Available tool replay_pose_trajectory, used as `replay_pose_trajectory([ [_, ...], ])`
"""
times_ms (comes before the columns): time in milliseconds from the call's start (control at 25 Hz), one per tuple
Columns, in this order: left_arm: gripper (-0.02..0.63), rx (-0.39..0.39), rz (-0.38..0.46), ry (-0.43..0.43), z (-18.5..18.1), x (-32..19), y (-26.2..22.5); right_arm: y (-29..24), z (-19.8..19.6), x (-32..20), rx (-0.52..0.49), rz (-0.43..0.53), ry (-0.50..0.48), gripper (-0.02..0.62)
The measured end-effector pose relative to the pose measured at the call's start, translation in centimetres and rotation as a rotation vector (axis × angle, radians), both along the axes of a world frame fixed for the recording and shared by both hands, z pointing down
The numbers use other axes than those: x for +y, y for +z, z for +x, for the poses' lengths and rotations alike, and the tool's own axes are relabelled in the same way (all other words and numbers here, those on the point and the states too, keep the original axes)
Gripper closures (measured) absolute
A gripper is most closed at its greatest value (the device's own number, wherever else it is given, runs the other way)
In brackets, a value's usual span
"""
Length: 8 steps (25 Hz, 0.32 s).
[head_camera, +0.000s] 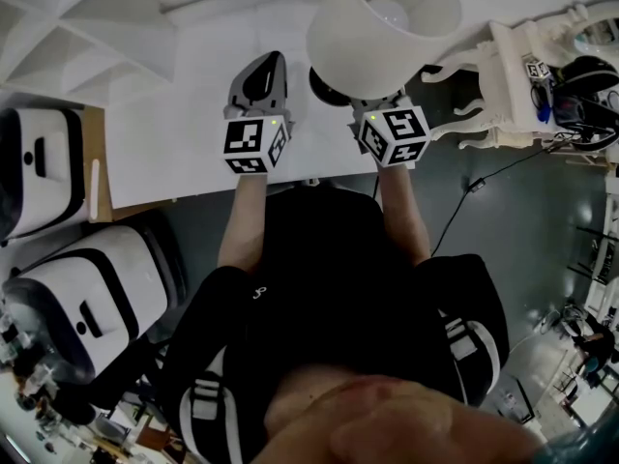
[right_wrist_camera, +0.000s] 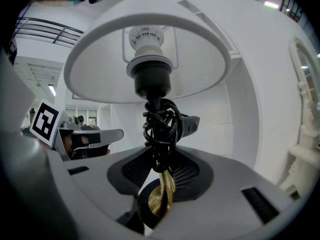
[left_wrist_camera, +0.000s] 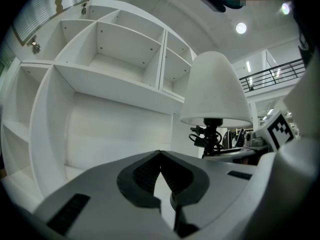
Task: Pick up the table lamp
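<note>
Half closed, my right gripper [right_wrist_camera: 160, 180] pinches the table lamp [right_wrist_camera: 200, 69] by its stem [right_wrist_camera: 164, 191], so I should hold it upright; my left gripper [left_wrist_camera: 160, 156], beside the lamp, is closed on nothing.

Bright, cool and even overall, lit from above by a ceiling light [left_wrist_camera: 241, 28] flaring as a small hot spot. Nearly washed out on the white table [head_camera: 184, 114]; dim and murky toward the floor in the head view. Heavily bent at the edges and black-cornered in both gripper views. Soft up close; gold glint low on the table lamp [right_wrist_camera: 150, 79].
</note>
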<state>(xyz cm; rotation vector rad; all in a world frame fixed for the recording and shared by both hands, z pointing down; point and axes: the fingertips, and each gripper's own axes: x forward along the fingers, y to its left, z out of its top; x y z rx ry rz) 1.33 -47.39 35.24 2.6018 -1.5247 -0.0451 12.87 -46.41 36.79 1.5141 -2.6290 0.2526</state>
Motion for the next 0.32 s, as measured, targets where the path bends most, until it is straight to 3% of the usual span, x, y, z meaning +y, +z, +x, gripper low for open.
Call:
replay_pose_trajectory([
  [320,0.597,-0.006,-0.007,0.009,0.9,0.05,0.39,0.1,0.41,-0.23,-0.012,0.007,-0.008,0.482],
])
